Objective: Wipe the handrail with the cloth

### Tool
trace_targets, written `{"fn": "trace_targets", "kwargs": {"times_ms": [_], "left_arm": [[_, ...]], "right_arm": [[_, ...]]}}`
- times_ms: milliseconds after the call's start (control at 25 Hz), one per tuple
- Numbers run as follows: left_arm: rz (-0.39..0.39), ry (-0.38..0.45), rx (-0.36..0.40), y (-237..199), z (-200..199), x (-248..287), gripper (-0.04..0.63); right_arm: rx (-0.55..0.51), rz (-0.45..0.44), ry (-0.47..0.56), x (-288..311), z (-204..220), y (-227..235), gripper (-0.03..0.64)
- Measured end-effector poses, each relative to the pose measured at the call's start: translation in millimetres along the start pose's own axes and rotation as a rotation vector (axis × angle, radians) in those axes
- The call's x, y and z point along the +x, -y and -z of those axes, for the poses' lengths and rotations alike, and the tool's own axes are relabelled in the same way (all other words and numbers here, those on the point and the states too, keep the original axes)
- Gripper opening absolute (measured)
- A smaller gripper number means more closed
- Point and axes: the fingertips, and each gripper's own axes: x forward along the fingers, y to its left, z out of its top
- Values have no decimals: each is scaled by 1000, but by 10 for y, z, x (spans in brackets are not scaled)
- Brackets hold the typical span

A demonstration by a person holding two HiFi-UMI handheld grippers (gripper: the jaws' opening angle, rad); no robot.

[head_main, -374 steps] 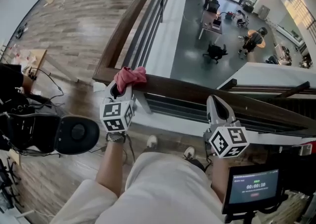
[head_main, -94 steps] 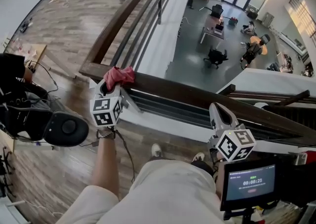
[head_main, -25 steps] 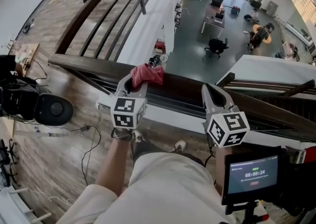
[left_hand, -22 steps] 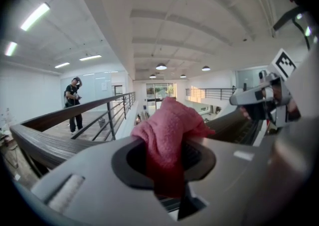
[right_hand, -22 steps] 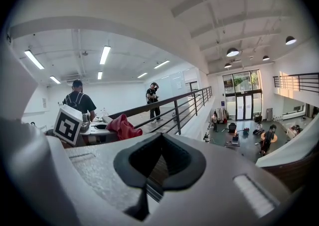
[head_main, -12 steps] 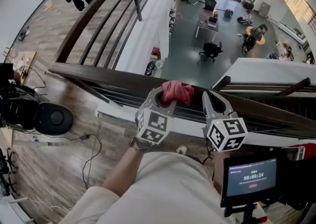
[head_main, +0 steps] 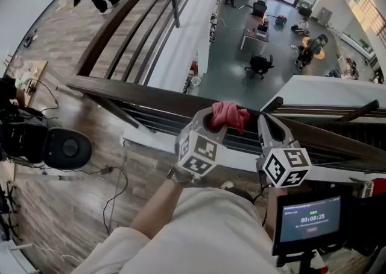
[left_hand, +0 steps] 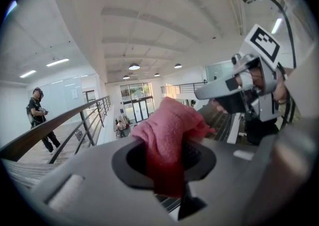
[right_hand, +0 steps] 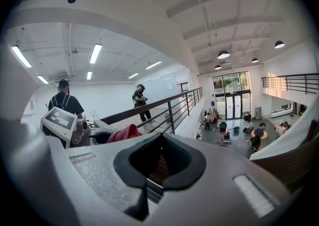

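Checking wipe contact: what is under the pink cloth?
The crumpled pink cloth, clamped in the left claw, lies over the top of the dark brown wooden handrail. The stretch of rail directly beneath it is covered, so whether it presses flat there cannot be seen.

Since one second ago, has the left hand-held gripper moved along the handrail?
Yes. The left hand-held gripper, shut on the cloth, slid rightward along the handrail.

The left gripper [head_main: 217, 121] points toward 1 o'clock, its jaws clamped on the cloth [head_main: 229, 113]. Its bare forearm [head_main: 158, 209] reaches up from 7 o'clock. The right gripper [head_main: 267, 123] sits just beside it at 3 o'clock and tilts toward 11 o'clock, jaws together with nothing between them.
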Motion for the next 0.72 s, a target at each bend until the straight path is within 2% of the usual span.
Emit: {"fn": "trace_targets", "kwargs": {"times_ms": [240, 440, 600, 720], "left_arm": [[18, -7, -11, -204, 75, -104, 104], [20, -10, -22, -393, 136, -194, 106], [34, -11, 7, -365, 121, -191, 106], [8, -28, 35, -460, 183, -288, 106]], "right_arm": [[2, 44, 10, 32, 17, -82, 2], [15, 43, -10, 144, 81, -193, 3], [17, 56, -6, 132, 54, -203, 3], [18, 54, -8, 158, 55, -249, 2]]}}
